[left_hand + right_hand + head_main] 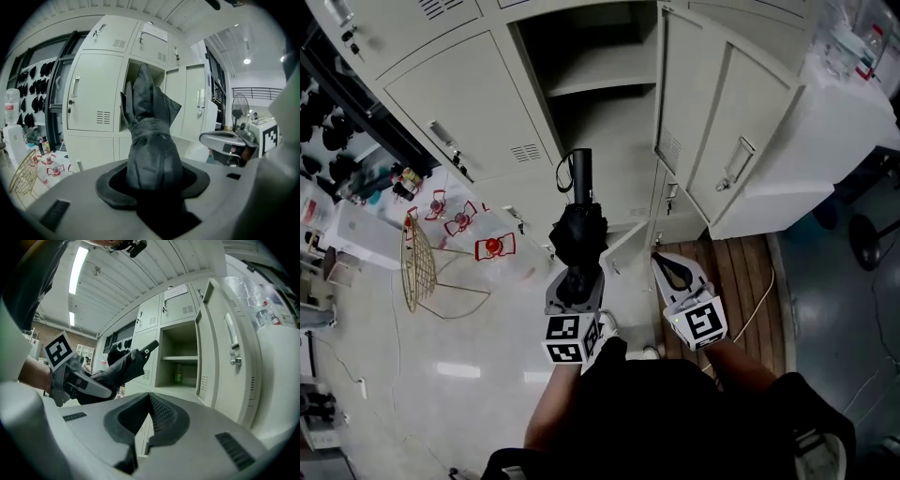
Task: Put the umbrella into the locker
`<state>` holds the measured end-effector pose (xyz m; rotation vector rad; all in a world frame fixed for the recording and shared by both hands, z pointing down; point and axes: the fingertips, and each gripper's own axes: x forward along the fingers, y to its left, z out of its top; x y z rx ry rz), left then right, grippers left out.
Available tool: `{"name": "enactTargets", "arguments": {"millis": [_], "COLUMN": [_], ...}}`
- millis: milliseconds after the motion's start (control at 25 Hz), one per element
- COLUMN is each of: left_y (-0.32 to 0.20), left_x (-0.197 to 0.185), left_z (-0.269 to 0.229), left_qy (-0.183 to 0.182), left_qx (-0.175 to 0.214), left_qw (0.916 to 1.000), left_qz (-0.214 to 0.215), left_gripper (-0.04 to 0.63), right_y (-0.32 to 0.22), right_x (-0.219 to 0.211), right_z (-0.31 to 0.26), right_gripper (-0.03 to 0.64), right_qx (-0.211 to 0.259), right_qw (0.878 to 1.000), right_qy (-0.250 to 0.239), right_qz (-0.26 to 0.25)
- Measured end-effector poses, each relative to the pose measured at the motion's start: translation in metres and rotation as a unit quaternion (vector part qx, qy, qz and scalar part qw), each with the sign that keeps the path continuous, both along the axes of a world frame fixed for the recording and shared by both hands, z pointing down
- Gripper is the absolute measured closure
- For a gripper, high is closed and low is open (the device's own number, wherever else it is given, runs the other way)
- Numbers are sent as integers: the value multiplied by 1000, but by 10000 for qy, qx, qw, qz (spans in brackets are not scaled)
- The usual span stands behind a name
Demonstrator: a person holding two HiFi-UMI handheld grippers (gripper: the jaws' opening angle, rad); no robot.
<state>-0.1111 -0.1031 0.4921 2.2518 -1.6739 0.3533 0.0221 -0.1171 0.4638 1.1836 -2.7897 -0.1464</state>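
**Umbrella held before the open locker**

We see the folded black umbrella (577,225) clamped in the left gripper (575,277). The jaws press on its bunched cloth, and the handle end points up at the locker (602,86). It is in front of the open compartment, not inside it. The right gripper (673,272) hangs just beside it with its jaws together and nothing between them.

Around the opening, the open door (727,141) stands swung out on the right, and a closed door (469,112) flanks the left. On the floor to the left is a gold wire basket (419,262), with small red-and-white pieces (492,247) near it. A wooden platform (741,272) lies to the right, crossed by a pale cable (764,300).

In the left gripper view the umbrella fills the middle and covers most of the compartment behind it. Something small and dark (178,375) stands on the lower shelf in the right gripper view; we cannot tell what it is. The panel below the umbrella in the head view is partly covered, and we cannot tell whether it is ajar.
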Motion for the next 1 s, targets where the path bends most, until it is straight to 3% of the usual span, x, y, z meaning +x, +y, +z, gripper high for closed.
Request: {"name": "enactTargets", "arguments": {"millis": [320, 720, 920, 1000], "left_y": [-68, -136, -165, -178], "left_x": [-18, -26, -23, -19], "left_z": [11, 25, 35, 36], "left_qy": [5, -15, 24, 32], "left_qx": [-188, -421, -630, -692], "left_qw": [9989, 9950, 9941, 9943], "left_qz": [432, 911, 883, 816], "left_gripper": [382, 382, 382, 382], "right_y": [-71, -117, -131, -136], "right_x": [-29, -36, -33, -35], "right_z": [-12, -16, -13, -12], "right_gripper": [618, 618, 618, 618], "right_qx": [137, 61, 94, 133], "right_qw": [9990, 9951, 9955, 9966], "right_qy": [-16, -16, -73, 151], "right_qz": [415, 990, 940, 803]}}
